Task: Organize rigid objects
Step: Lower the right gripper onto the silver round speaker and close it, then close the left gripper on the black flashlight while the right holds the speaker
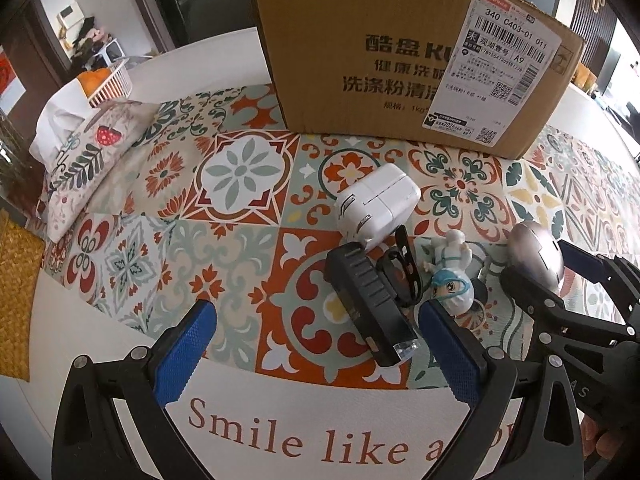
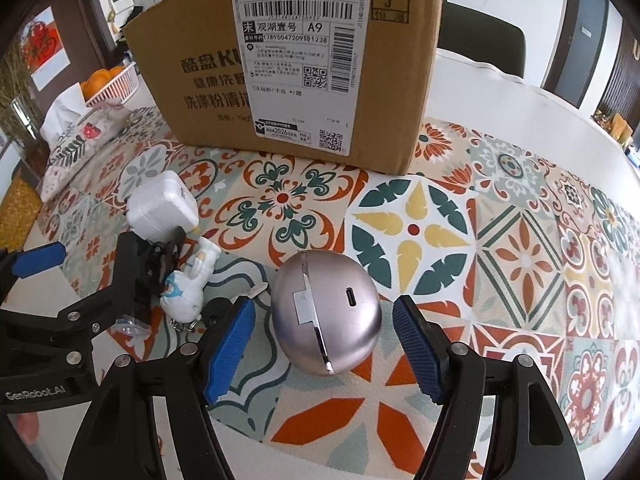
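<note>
Your right gripper (image 2: 324, 350) is open, its blue pads on both sides of the silver egg-shaped device (image 2: 325, 312) but not touching it. Your left gripper (image 1: 316, 354) is open too, around the near end of the black flashlight (image 1: 370, 304). Just beyond lie the small figurine (image 1: 452, 276) and the white charger (image 1: 376, 208), then the cardboard box (image 1: 400, 64). I judge you are at the grasping step: next lower a little, close both, and lift toward the box.

Both your wrist views look steeply down, close over the table (image 1: 100, 344), facing the far cardboard box (image 2: 192, 80); both show it.
</note>
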{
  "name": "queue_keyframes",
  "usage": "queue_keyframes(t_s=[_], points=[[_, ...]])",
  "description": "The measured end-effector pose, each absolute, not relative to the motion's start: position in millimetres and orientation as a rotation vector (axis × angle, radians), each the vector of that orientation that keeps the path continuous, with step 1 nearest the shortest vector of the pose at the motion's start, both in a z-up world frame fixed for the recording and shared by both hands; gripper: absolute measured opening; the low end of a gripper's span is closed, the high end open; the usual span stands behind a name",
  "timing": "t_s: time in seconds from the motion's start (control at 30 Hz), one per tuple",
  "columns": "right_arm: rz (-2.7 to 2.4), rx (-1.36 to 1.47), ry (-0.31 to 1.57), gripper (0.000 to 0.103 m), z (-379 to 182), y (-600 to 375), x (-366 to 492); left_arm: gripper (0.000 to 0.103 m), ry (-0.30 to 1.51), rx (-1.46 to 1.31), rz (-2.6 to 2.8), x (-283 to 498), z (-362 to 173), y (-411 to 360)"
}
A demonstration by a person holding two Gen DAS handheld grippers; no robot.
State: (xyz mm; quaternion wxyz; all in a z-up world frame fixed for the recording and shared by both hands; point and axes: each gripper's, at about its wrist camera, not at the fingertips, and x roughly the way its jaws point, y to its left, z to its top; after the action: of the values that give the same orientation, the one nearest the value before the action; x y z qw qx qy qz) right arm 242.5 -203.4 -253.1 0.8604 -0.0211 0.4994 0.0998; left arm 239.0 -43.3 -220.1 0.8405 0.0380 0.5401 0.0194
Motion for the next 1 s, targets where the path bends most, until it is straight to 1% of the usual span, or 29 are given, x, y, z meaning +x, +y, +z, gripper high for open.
queue_keyframes(t_s=[0.03,0.1,0.23,0.27,0.47,0.7,0.93,1.0], points=[[0.212,-0.047,1.046,0.068,-254,-203,243,0.103,1.145,0.081,0.043,239,-221,-43],[0.211,-0.047,1.046,0.062,-255,-204,243,0.103,1.144,0.083,0.045,239,-221,-43],[0.211,-0.049,1.039,0.059,-259,-201,244,0.103,1.143,0.089,0.049,238,-221,-42],[0.207,-0.051,1.035,0.055,-259,-200,244,0.102,1.143,0.091,0.050,238,-221,-42],[0.195,-0.034,1.028,0.055,-257,-199,240,0.102,1.146,0.083,0.035,235,-220,-41],[0.152,0.002,0.990,0.055,-240,-200,222,0.102,1.146,0.050,-0.013,230,-214,-41],[0.114,0.021,0.970,0.055,-234,-207,212,0.091,1.146,0.047,-0.016,232,-218,-47],[0.115,0.035,0.977,0.055,-236,-209,214,0.090,1.142,0.020,-0.013,234,-217,-45]])
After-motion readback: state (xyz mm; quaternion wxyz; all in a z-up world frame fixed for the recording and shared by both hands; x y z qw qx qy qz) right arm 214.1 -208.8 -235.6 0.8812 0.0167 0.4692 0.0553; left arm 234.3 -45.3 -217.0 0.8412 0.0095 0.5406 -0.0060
